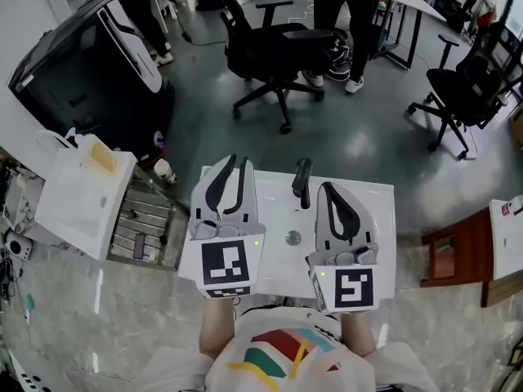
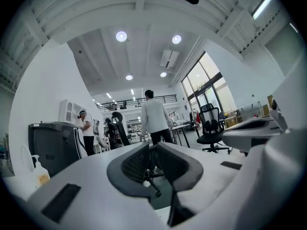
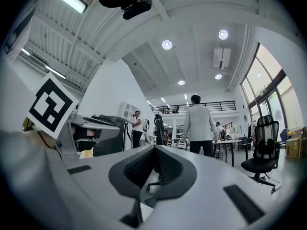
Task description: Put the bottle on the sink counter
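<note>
Bottle [image 1: 96, 158] and grippers before any approach. The bottle, white with a yellow label and a pump top, appears to stand at the far edge of a white unit [image 1: 78, 211] to the left of the sink [image 1: 376, 198]. It is not yet on the sink counter. In the left gripper view it stands upright, its long axis vertical, low at the left edge of the frame.

The left gripper [image 1: 235, 166] and the right gripper [image 1: 327, 190] both hang over the white basin, on either side of the black faucet [image 1: 302, 182]. Each gripper has its jaws brought together, tip against tip, with nothing between them.

The bottle lies well apart from both grippers, off to the left and slightly ahead. The left gripper is clearly the nearer. Both point forward into the room rather than toward the bottle. A pickup would probably call for the left gripper to swing leftward, spread its jaws and close across the upright body from the side.
</note>
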Tool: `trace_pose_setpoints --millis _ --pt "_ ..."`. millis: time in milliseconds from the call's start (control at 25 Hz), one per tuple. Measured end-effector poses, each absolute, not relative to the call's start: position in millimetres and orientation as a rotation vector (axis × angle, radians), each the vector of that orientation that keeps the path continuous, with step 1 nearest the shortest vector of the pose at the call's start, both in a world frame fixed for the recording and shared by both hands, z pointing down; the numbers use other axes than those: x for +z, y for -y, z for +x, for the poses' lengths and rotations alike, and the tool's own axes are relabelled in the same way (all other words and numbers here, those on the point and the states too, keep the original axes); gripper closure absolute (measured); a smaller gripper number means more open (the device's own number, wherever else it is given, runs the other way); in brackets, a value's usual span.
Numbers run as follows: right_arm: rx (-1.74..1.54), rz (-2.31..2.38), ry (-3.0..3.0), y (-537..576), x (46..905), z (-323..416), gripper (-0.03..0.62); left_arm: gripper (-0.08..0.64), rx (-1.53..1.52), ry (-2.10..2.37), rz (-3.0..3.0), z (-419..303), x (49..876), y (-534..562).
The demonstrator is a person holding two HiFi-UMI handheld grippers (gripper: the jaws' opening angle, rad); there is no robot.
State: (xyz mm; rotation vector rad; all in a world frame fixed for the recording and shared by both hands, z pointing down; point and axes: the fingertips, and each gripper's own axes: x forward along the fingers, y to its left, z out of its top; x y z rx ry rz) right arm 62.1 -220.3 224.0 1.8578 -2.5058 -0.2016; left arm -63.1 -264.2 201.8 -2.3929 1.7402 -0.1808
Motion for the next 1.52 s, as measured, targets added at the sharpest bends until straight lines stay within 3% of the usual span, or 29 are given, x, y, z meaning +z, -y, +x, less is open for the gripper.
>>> trace_pose_setpoints --millis 280,1520 --pt "-0.26 1.89 2.52 206 209 66 0.58 0.541 -0.014 -1.691 -2.338 -49 178 222" --pt "-0.234 1.897 2.453 178 228 83 0.58 0.542 -0.016 -1.669 -2.397 -37 196 191"
